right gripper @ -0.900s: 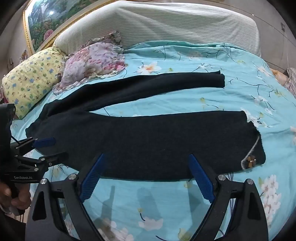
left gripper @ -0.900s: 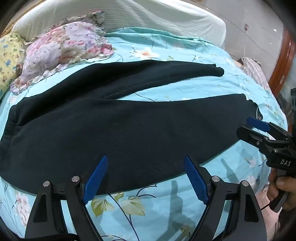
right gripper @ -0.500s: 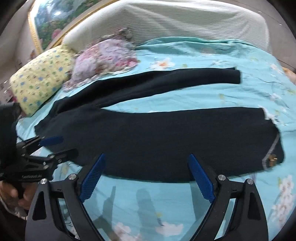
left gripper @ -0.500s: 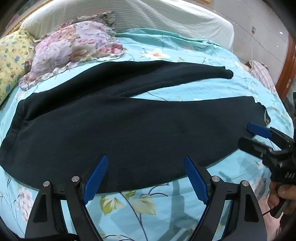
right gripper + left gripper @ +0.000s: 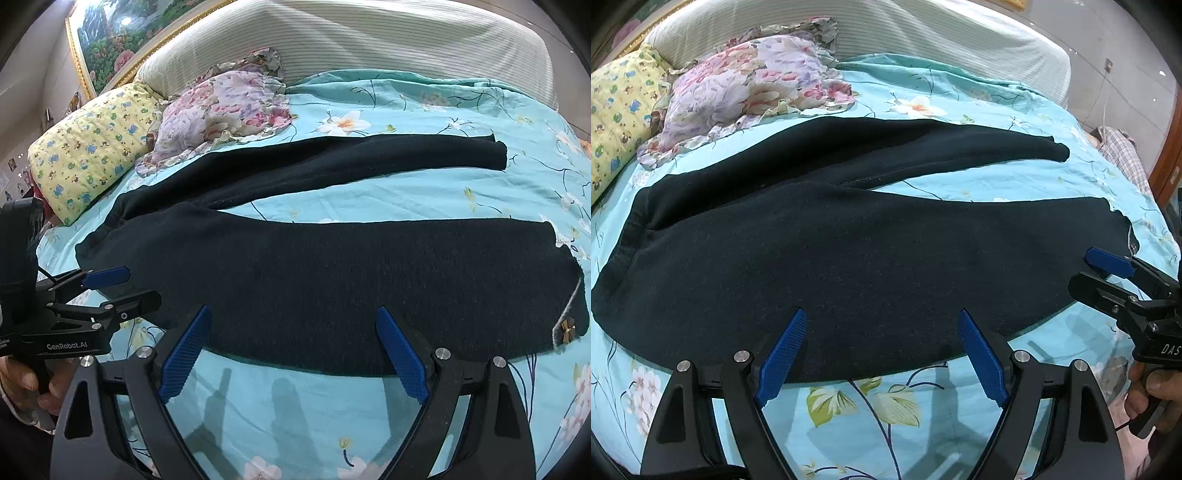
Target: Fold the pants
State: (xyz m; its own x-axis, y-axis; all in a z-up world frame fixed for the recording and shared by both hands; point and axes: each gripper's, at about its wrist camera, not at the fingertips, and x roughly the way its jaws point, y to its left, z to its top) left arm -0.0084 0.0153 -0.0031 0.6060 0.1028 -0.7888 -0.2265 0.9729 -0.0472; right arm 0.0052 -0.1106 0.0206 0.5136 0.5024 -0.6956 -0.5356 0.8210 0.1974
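Note:
Black pants [image 5: 849,251] lie flat across the bed, waistband at the left, two legs spread apart toward the right; they also show in the right wrist view [image 5: 351,284]. The near leg's cuff bears a small gold ornament [image 5: 567,328]. My left gripper [image 5: 881,326] is open and empty, just above the near edge of the pants by the seat. My right gripper [image 5: 291,323] is open and empty over the near edge of the near leg. Each gripper shows in the other's view: the right one [image 5: 1097,273] near the cuff, the left one [image 5: 122,286] near the waistband.
The bed has a turquoise floral sheet [image 5: 886,406]. A floral pillow [image 5: 753,88] and a yellow pillow [image 5: 92,155] lie at the back left before a striped headboard [image 5: 332,40]. A plaid cloth [image 5: 1123,147] lies at the far right edge.
Both grippers have shifted slightly forward toward the near edge of the pants. The pants have not moved and both grippers stay open.

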